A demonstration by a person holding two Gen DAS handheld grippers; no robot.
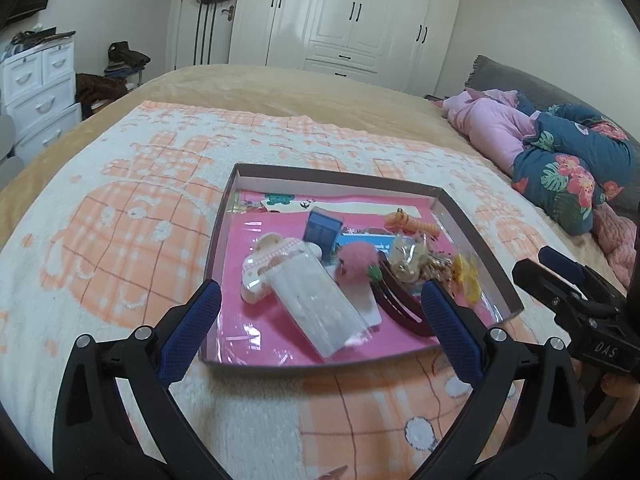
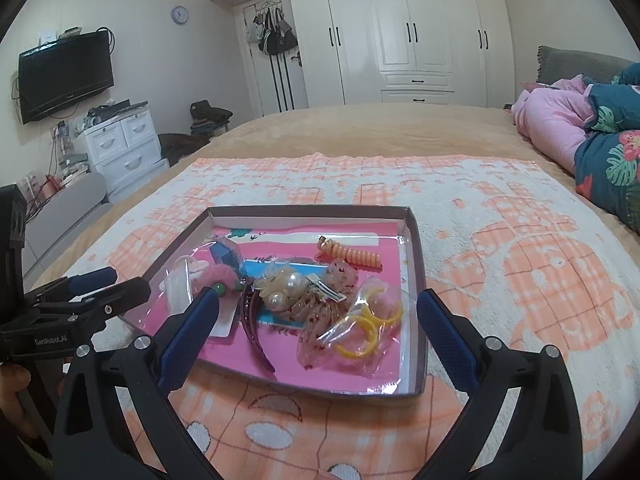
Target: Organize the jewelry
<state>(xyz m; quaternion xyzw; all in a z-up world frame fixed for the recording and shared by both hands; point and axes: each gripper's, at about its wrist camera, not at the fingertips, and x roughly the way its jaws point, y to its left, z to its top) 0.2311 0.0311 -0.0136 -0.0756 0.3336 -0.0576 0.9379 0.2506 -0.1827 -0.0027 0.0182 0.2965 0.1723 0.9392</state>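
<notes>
Both the left gripper (image 1: 320, 304) and right gripper (image 2: 318, 312) hover with fingers spread wide, empty, above the tray (image 2: 416, 248) of jewelry.

Glossy white panelled wardrobe (image 2: 404, 32) fills the far wall, a black flat television (image 2: 66, 74) hangs left above white plastic drawers (image 2: 124, 144), tan-blanketed bed (image 2: 380, 128) spreads below.

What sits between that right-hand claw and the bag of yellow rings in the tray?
Nothing visible. The right gripper is open and empty, and the bag of yellow rings lies uncovered near the tray's front edge. Only the low cardboard rim runs between them.
</notes>
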